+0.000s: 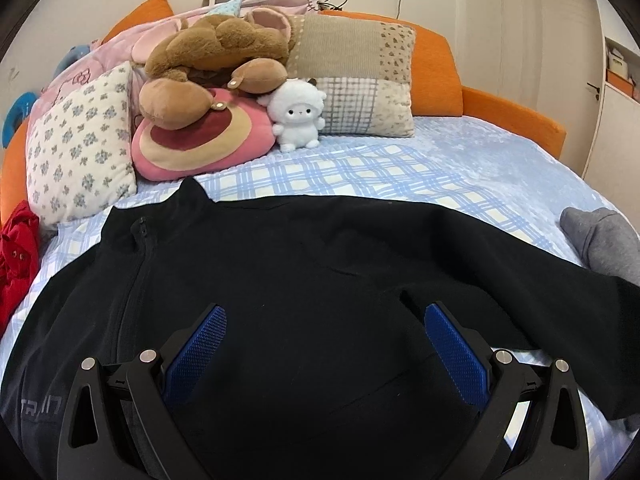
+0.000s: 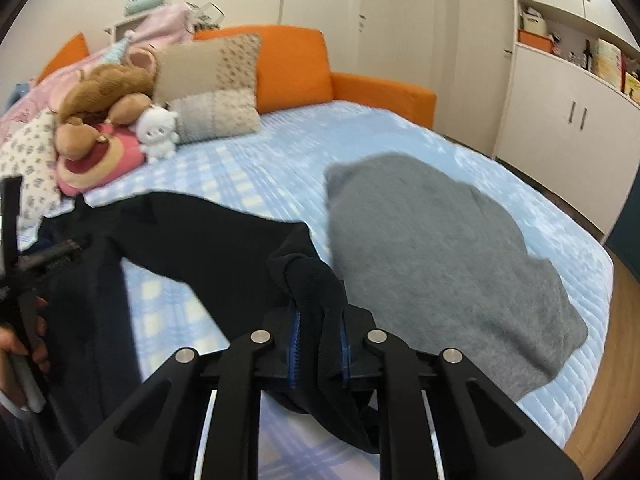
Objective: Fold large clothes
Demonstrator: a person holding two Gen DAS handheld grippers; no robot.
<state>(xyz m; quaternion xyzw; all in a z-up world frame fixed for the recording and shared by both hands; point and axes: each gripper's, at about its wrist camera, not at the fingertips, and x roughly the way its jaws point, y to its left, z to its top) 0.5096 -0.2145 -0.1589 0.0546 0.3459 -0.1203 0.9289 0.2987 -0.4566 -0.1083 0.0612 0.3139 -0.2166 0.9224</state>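
A bed (image 1: pixel 460 168) with a blue checked cover fills both views, its orange frame behind. A black jacket (image 1: pixel 280 280) lies spread across the near part of the bed, zip and collar toward the left. Beside it on the right lies a grey sweater (image 2: pixel 440 248), near the jacket's sleeve (image 2: pixel 224 248). Pillows and plush toys are heaped at the head, a white lamb toy (image 1: pixel 298 114) among them. The left gripper (image 1: pixel 324 320) hangs over the jacket's body, jaws spread wide and empty. The right gripper (image 2: pixel 318 344) is clenched on the sleeve's cuff; this view is blurred, so the cloth's edge is hard to trace.
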